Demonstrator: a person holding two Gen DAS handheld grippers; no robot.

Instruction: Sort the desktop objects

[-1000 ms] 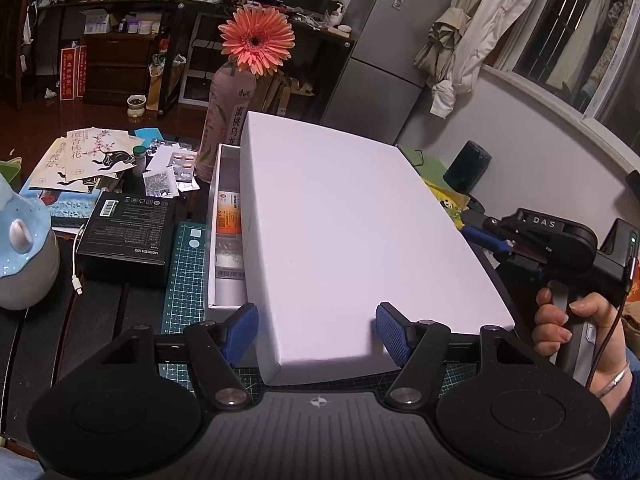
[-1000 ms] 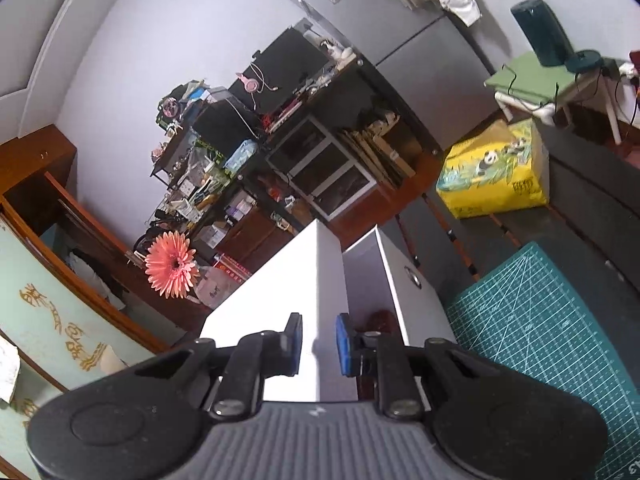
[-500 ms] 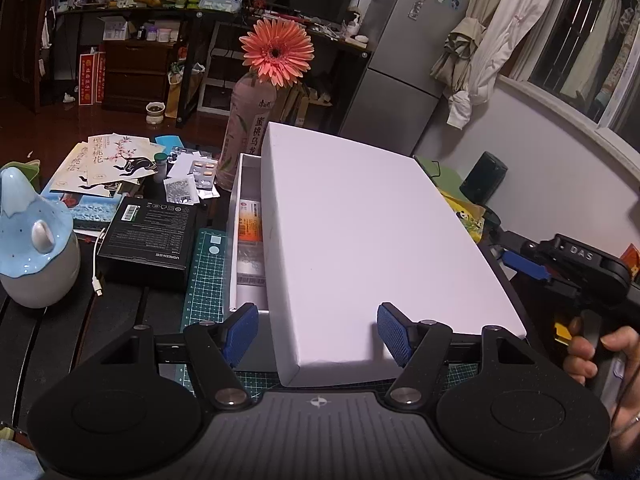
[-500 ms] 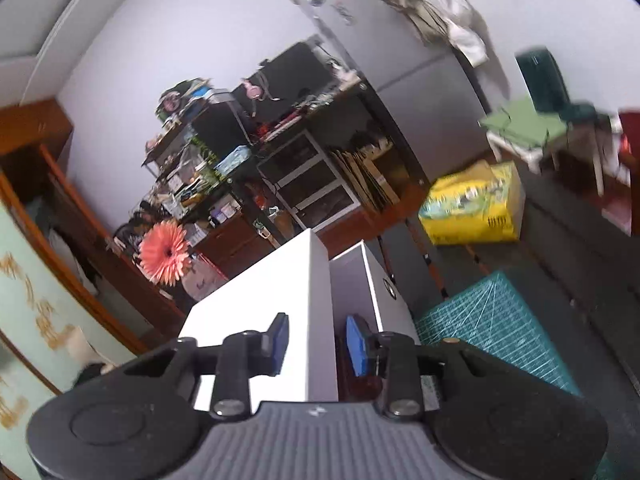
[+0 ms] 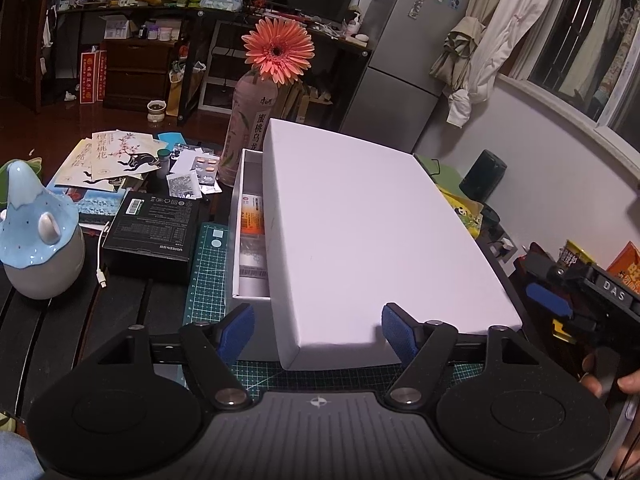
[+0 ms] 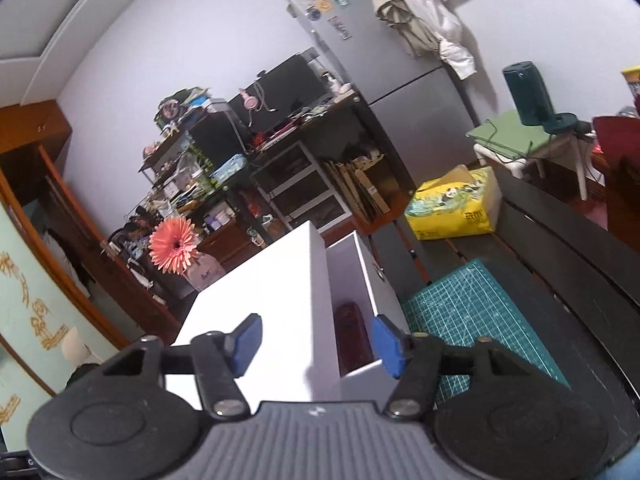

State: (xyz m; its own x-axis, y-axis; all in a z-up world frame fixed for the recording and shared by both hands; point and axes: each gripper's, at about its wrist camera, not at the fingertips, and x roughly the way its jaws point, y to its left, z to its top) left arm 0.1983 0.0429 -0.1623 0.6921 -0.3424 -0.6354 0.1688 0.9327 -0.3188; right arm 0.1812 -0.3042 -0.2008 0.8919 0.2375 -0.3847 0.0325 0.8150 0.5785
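A white box [image 5: 236, 240] stands on the green cutting mat [image 5: 208, 280], with medicine packs [image 5: 252, 220] showing in its uncovered left strip. Its white lid [image 5: 372, 232] lies askew over it, shifted right. My left gripper [image 5: 318, 332] hovers at the lid's near end. Its jaws are opening and the pads touch nothing. In the right wrist view my right gripper [image 6: 318, 344] straddles the lid's [image 6: 272, 300] side edge above the box wall [image 6: 372, 280]. Those jaws are also opening, clear of the lid. A dark red thing [image 6: 352, 336] lies inside the box. One right gripper finger [image 5: 548, 305] shows at the far right.
A bottle [image 5: 250, 132] holding a pink flower [image 5: 278, 54] stands behind the box. To the left lie a black carton [image 5: 154, 228], a blue-white ceramic figure [image 5: 36, 232], leaflets [image 5: 112, 160] and pill blisters [image 5: 204, 168]. A yellow tissue pack [image 6: 452, 204] and snack bags [image 5: 624, 268] are on the right.
My right gripper went from nearly shut over the lid's edge to wide apart and drew back to the right. The left jaws spread a little. The lid stayed put.
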